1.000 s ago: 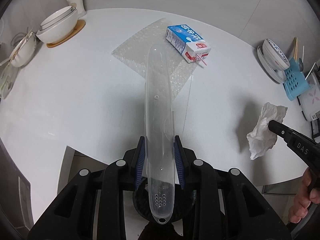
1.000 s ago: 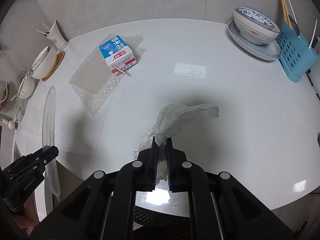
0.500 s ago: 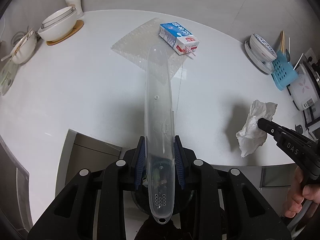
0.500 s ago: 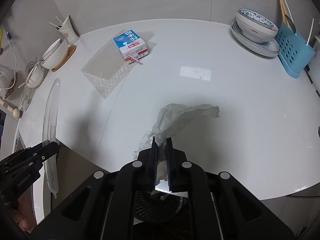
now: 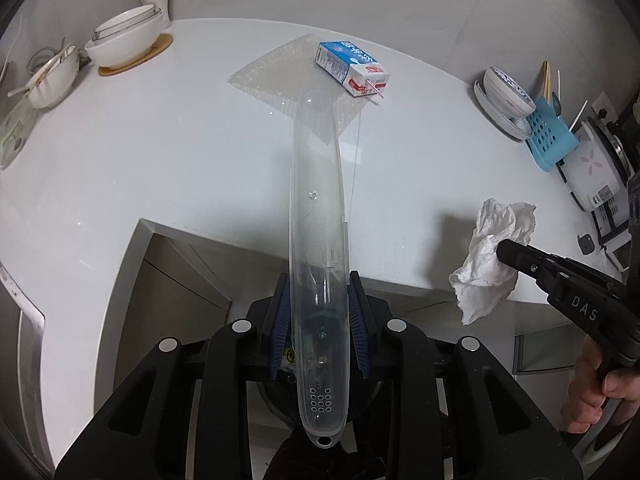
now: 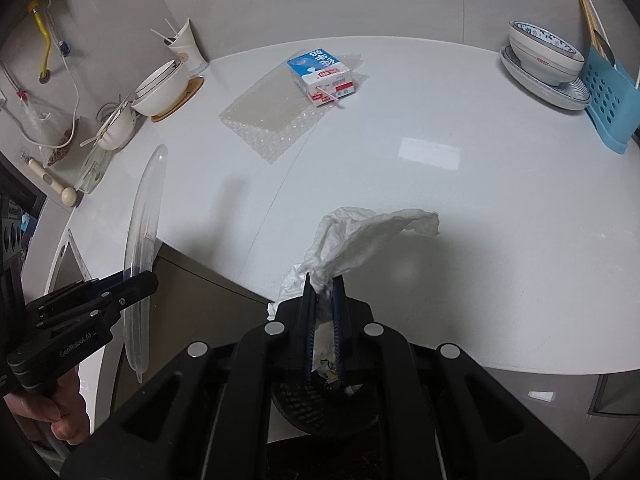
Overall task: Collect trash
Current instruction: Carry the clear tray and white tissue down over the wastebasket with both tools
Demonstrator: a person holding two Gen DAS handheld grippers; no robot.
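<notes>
My left gripper (image 5: 319, 286) is shut on a long clear plastic lid (image 5: 318, 220), held out past the table's near edge; it also shows in the right wrist view (image 6: 144, 248). My right gripper (image 6: 323, 280) is shut on a crumpled white tissue (image 6: 360, 240), also in the left wrist view (image 5: 490, 260). A black mesh trash bin (image 6: 324, 408) sits right below both grippers, with trash inside. A blue and white milk carton (image 5: 352, 68) with a pink straw lies on a sheet of bubble wrap (image 5: 280, 80) on the white table (image 5: 140, 152).
White bowls (image 5: 124, 40) on a wooden coaster and a cup with straws stand at the far left. A patterned bowl on plates (image 6: 544, 56) and a blue utensil holder (image 6: 612, 104) stand at the far right. A rice cooker (image 5: 596, 168) is beside them.
Both grippers have pulled back from the table and risen, carrying the lid and the tissue past the table edge to above the trash bin.
</notes>
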